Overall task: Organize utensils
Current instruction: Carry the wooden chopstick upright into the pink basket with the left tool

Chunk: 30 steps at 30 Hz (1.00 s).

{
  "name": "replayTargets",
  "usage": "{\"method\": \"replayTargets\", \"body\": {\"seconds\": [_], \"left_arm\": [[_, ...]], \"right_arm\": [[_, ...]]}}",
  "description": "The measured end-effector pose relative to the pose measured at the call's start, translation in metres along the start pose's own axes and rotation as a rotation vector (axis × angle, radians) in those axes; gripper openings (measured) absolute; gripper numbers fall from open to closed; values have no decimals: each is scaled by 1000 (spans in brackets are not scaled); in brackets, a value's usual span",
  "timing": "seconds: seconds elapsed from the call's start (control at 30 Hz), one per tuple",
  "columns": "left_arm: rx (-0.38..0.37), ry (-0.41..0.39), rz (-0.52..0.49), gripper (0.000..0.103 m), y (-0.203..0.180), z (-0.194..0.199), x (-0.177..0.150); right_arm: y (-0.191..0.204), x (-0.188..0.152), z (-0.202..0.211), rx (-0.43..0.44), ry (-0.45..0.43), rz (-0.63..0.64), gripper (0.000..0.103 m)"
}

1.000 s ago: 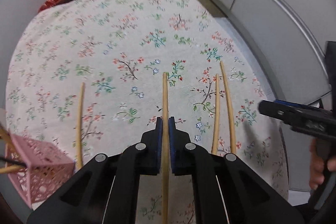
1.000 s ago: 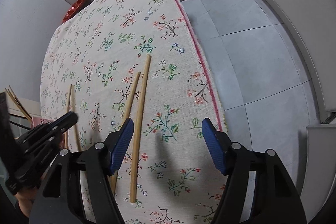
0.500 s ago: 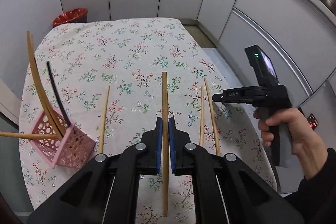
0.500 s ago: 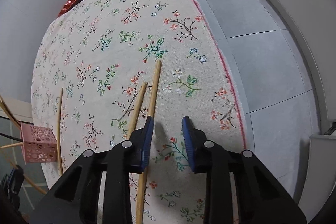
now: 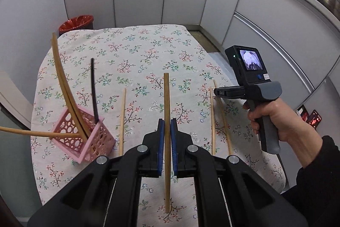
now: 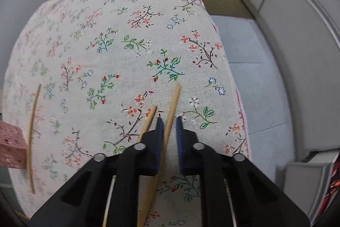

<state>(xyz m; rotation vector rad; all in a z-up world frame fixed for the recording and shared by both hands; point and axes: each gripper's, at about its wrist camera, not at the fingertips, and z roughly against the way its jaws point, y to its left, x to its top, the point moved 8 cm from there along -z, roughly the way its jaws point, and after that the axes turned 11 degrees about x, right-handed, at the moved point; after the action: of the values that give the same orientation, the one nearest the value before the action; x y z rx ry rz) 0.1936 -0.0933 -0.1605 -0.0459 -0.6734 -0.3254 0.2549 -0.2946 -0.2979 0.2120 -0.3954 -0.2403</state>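
Chopstick (image 5: 166,120) clamped in left gripper (image 5: 167,127)

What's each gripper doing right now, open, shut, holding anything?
Left gripper: shut on a wooden chopstick, lifted off the tablecloth.
Right gripper: jaws just closed on a chopstick lying on the tablecloth.
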Motion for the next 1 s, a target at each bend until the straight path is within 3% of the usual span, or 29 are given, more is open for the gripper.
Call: {"method": "replayTargets", "body": {"seconds": [0.2, 0.5, 0.77, 1.0], "left_arm": [[17, -33, 17, 6, 13, 15, -1], [47, -82, 23, 6, 24, 35, -5], [63, -157, 30, 6, 30, 61, -10], [66, -256, 87, 6, 51, 95, -1]], "right_arm": [[8, -3, 20, 61, -25, 19, 5], [23, -21, 114, 171, -169, 57, 5], [41, -36, 181, 194, -315, 111, 5], [52, -28, 230, 208, -450, 143, 5]]}}
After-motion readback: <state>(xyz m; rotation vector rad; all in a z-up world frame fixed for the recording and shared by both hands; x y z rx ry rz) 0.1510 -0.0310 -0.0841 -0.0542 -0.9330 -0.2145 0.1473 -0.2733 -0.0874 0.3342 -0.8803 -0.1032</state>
